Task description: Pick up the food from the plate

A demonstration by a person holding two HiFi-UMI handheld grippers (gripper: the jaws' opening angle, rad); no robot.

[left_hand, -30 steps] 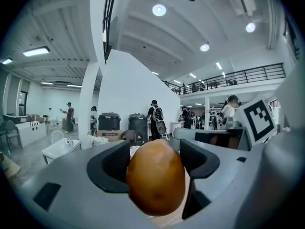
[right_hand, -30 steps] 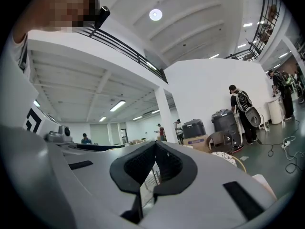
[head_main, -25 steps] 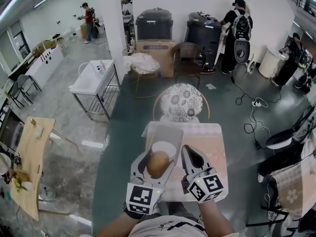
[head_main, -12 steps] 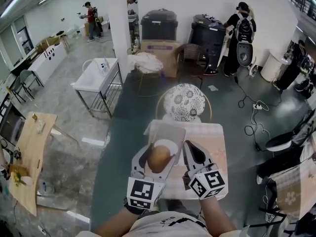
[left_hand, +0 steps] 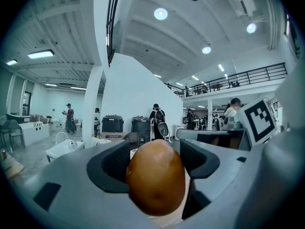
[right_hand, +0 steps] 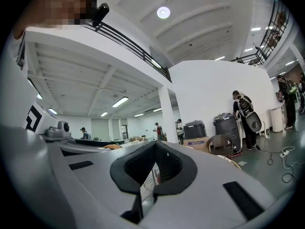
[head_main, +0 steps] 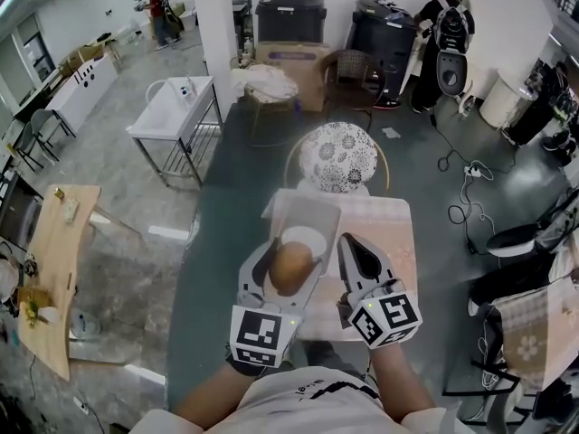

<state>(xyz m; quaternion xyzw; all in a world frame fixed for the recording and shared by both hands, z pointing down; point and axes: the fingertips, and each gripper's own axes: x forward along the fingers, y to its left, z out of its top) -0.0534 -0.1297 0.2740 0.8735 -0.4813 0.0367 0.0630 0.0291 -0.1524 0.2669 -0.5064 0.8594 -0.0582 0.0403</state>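
A round brown piece of food point(head_main: 289, 268) is clamped between the jaws of my left gripper point(head_main: 291, 259), held just above the near edge of a white plate point(head_main: 306, 239). The plate lies on a pale tray point(head_main: 306, 210) on the small table point(head_main: 391, 235). In the left gripper view the food point(left_hand: 156, 182) fills the gap between the dark pads of the left gripper point(left_hand: 155, 163). My right gripper point(head_main: 355, 248) hovers beside the tray to the right, jaws shut with nothing in them; in the right gripper view the pads of the right gripper point(right_hand: 151, 170) meet.
A chair with a flowered cushion point(head_main: 337, 155) stands at the table's far side. Farther off are a white metal table point(head_main: 174, 116), two dark bins point(head_main: 291, 14), a wooden desk point(head_main: 50, 269) at left, and people along the back wall.
The whole view has slid a little as the head moved. Both grippers, the held food and the plate keep the same places relative to each other.
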